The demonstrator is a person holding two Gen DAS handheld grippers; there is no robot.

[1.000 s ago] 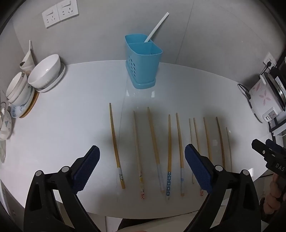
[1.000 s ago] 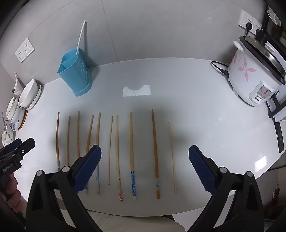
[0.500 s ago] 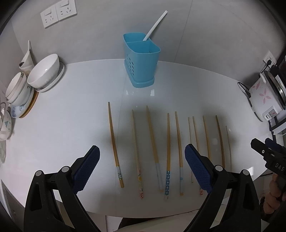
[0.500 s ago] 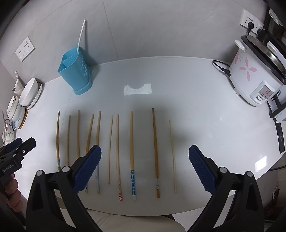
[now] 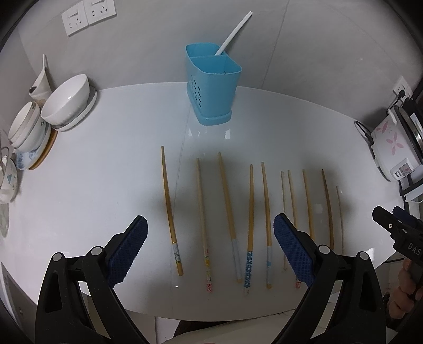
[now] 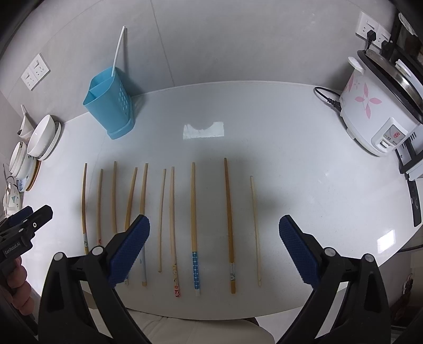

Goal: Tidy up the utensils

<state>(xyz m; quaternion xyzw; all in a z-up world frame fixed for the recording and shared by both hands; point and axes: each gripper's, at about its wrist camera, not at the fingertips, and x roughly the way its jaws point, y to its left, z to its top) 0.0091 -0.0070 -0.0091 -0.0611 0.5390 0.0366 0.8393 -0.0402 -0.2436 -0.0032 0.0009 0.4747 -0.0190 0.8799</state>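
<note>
Several wooden chopsticks [image 5: 228, 211] lie side by side in a row on the white table [image 5: 92, 172]; they also show in the right wrist view [image 6: 194, 211]. A blue two-compartment utensil holder [image 5: 212, 82] stands at the back with one white stick in it; it also shows in the right wrist view [image 6: 109, 103]. My left gripper [image 5: 210, 238] is open and empty above the near ends of the left chopsticks. My right gripper [image 6: 214, 238] is open and empty above the right chopsticks.
Stacked bowls and plates [image 5: 66, 103] stand at the table's left edge. A white rice cooker [image 6: 380, 105] with a cord stands at the right. Wall sockets [image 5: 88, 14] are on the back wall. The table's front edge is just below the grippers.
Both grippers have drifted slightly; the holder and chopsticks sit a little higher in the left view. Nothing was grasped or moved.
</note>
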